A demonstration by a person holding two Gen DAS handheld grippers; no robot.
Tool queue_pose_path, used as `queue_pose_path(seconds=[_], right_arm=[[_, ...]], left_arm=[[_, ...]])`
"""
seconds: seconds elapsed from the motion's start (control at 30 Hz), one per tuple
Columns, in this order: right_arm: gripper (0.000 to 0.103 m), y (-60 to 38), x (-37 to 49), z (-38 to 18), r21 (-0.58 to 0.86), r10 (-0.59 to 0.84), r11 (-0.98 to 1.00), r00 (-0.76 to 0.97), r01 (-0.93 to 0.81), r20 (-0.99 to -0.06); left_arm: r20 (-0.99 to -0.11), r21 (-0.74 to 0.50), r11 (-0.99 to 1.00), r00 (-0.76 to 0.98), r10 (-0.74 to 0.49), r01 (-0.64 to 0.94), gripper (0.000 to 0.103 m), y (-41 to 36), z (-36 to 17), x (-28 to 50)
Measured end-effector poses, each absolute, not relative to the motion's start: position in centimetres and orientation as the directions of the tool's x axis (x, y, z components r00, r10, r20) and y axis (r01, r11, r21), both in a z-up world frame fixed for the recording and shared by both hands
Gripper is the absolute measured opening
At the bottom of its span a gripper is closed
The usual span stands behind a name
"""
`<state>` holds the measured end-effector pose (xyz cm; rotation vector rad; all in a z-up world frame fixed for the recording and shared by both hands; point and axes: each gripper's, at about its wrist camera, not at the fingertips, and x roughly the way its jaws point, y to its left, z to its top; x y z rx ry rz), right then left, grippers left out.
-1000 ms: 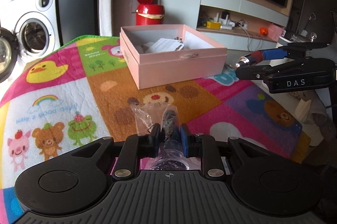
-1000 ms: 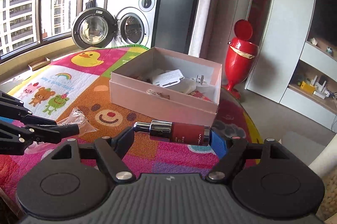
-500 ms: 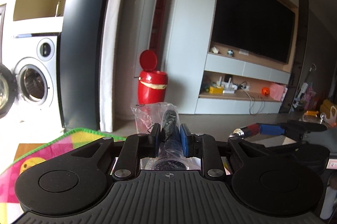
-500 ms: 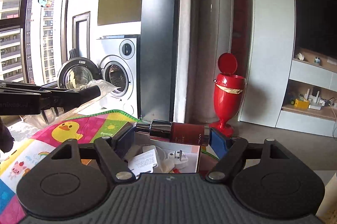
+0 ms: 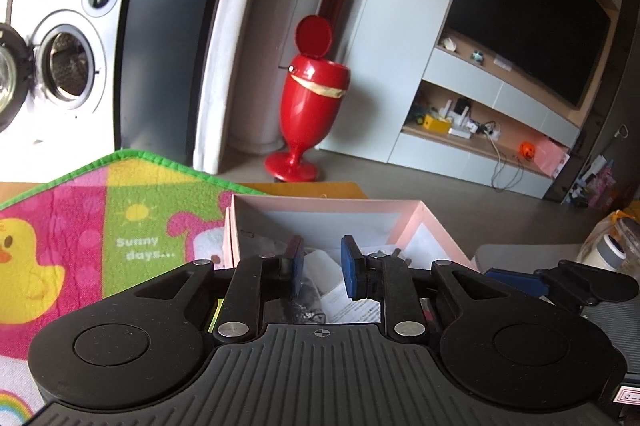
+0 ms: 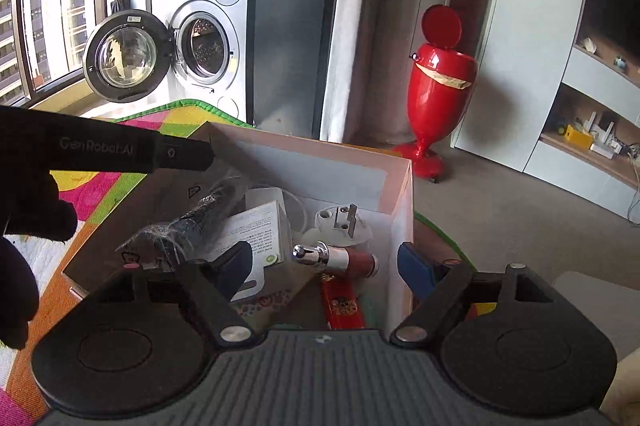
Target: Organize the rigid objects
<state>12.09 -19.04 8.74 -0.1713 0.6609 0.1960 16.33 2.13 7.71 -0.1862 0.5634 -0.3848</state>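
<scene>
Pink cardboard box (image 6: 400, 193) sits on the patterned play mat (image 5: 132, 222), both grippers poised over its open top. Right gripper (image 6: 325, 262): jaws wide apart, nothing between them; red tube with chrome tip (image 6: 340, 257) lies in the box just beyond and between the blue pads (image 6: 416, 268), not touching either. Beside it in the box: white plug (image 6: 340, 220), white printed carton (image 6: 256, 234), dark item in clear plastic wrap (image 6: 188, 226) at the left. Left gripper (image 5: 322, 268): jaws apart, empty; wrapped dark item (image 5: 306, 290) lies directly below the gap. Left gripper's body reaches in level from the left in the right wrist view, a black-gloved hand (image 6: 24, 250) behind it. Only the right wrist view shows the tube; left wrist view shows the right gripper's blue pad (image 5: 516, 282) at its right edge. Red bin (image 5: 312, 97) and washing machine (image 6: 208, 41) stand behind
</scene>
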Motion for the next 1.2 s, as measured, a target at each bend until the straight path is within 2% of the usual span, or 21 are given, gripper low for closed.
queue_pose_path(seconds=[0.1, 0.2, 0.3, 0.37, 0.5, 0.6, 0.67, 0.77, 0.8, 0.9, 0.97, 1.03, 1.2], right_arm=[[0.083, -19.0, 9.4, 9.1, -0.15, 0.084, 0.966, 0.808, -0.209, -0.583], [0.087, -19.4, 6.2, 9.8, -0.155, 0.086, 0.968, 0.835, -0.2, -0.543], [0.092, -19.9, 3.0, 9.9, -0.109, 0.113, 0.973, 0.837, -0.201, -0.535], [0.099, -20.0, 1.5, 9.4, -0.071, 0.125, 0.978, 0.822, -0.197, -0.555], [0.099, -19.1, 0.0, 6.4, -0.042, 0.128, 0.978, 0.745, -0.205, -0.655], [0.099, -18.0, -0.1, 4.5, -0.038, 0.12, 0.978, 0.7, -0.205, -0.704], [0.099, -17.6, -0.1, 3.8, -0.037, 0.117, 0.978, 0.688, -0.204, -0.717], [0.103, -17.6, -0.1, 3.3, -0.034, 0.096, 0.984, 0.689, -0.173, -0.718], [0.103, -17.9, -0.1, 3.1, -0.021, 0.093, 0.988, 0.686, -0.155, -0.721], [0.103, -18.7, 0.0, 2.8, 0.019, 0.109, 0.99, 0.689, -0.137, -0.717], [0.103, -18.7, -0.1, 2.8, 0.016, 0.105, 0.991, 0.694, -0.134, -0.712], [0.103, -18.8, 0.0, 2.8, 0.02, 0.104, 0.992, 0.696, -0.127, -0.711], [0.103, -19.1, -0.1, 2.6, 0.023, 0.12, 0.989, 0.708, -0.145, -0.696]], left_arm=[[-0.443, -0.249, 0.912, 0.799, -0.408, 0.327, 0.022, 3.3, 9.1, 12.2], [-0.48, -0.149, 0.944, 0.813, -0.33, 0.295, 0.022, 3.8, 9.0, 7.7], [-0.516, -0.102, 0.949, 0.8, -0.306, 0.297, 0.023, 4.7, 7.5, 3.1], [-0.561, -0.047, 0.96, 0.788, -0.254, 0.276, 0.023, 5.1, 6.2, 0.7], [-0.649, 0.063, 0.977, 0.752, -0.114, 0.203, 0.023, 5.9, 3.3, -1.4], [-0.702, 0.044, 0.981, 0.704, -0.104, 0.189, 0.023, 6.2, 1.8, -1.6], [-0.682, 0.056, 0.98, 0.724, -0.102, 0.19, 0.02, 5.8, 1.6, -2.0], [-0.693, -0.03, 0.975, 0.699, -0.178, 0.219, 0.02, 5.3, 1.6, -1.6], [-0.693, -0.04, 0.975, 0.696, -0.186, 0.22, 0.023, 4.9, 1.6, -1.7], [-0.683, -0.036, 0.969, 0.702, -0.203, 0.245, 0.041, 3.7, 1.3, -1.7], [-0.679, -0.033, 0.962, 0.7, -0.22, 0.27, 0.066, 3.0, 1.1, -1.8], [-0.674, -0.028, 0.959, 0.704, -0.227, 0.282, 0.078, 2.1, 0.8, -1.8], [-0.631, -0.071, 0.984, 0.756, -0.173, 0.165, 0.076, 2.4, 0.7, -1.2]])
